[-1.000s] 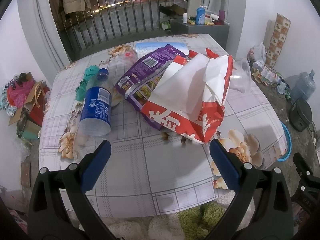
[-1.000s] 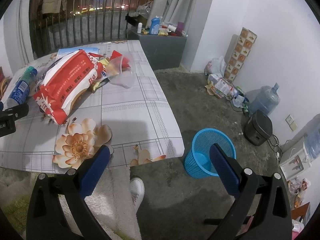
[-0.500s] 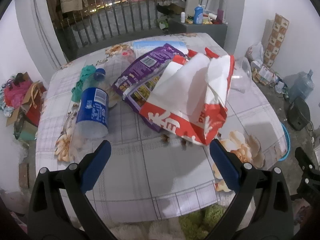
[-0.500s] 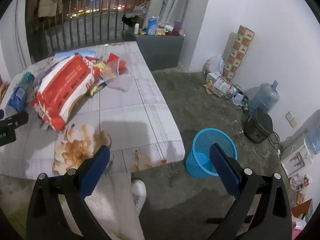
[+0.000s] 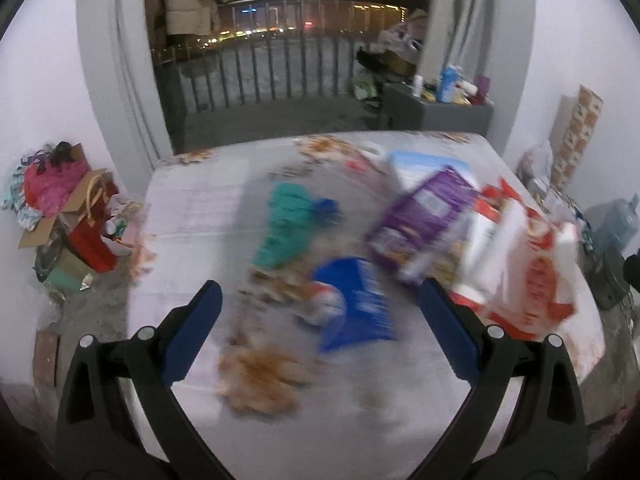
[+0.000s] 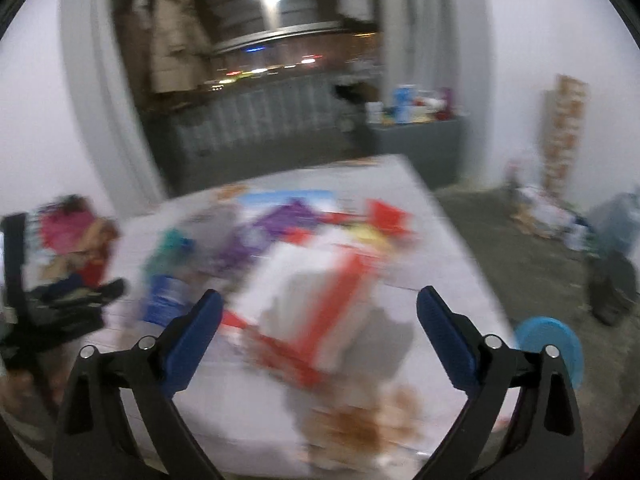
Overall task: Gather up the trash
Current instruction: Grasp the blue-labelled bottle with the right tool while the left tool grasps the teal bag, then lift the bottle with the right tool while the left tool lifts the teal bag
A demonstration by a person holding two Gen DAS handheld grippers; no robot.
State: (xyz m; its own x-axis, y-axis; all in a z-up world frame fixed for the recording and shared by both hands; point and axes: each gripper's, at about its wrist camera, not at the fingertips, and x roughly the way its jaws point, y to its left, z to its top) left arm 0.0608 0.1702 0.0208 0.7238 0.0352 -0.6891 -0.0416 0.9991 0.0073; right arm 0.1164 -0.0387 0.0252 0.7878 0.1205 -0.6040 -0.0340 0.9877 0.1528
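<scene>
Left wrist view has the left gripper (image 5: pixel 318 300) spread wide and empty, its blue pads framing the plastic bottle (image 5: pixel 350 306) with the blue label lying on the table (image 5: pixel 192 208); a second ago that bottle sat off toward the left finger, so the tool has swung over to line up on it. Just beyond lie a teal wad (image 5: pixel 286 226), a purple snack bag (image 5: pixel 424 218) and, to the right, the big red-and-white bag (image 5: pixel 528 268), all smeared by motion. In the right wrist view the right gripper (image 6: pixel 318 306) is likewise wide apart and holds nothing; it was looking down past the table edge at the floor and the blue basket (image 6: pixel 554 346), and has now turned to face the heap, with the red-and-white bag between its fingers and the basket pushed out to the right rim of the view. Nothing is gripped yet, so I'd judge the collecting is only starting: each tool seems to be picking its first piece, the bottle for the left, the big bag for the right, with the basket the likely place to drop them.
</scene>
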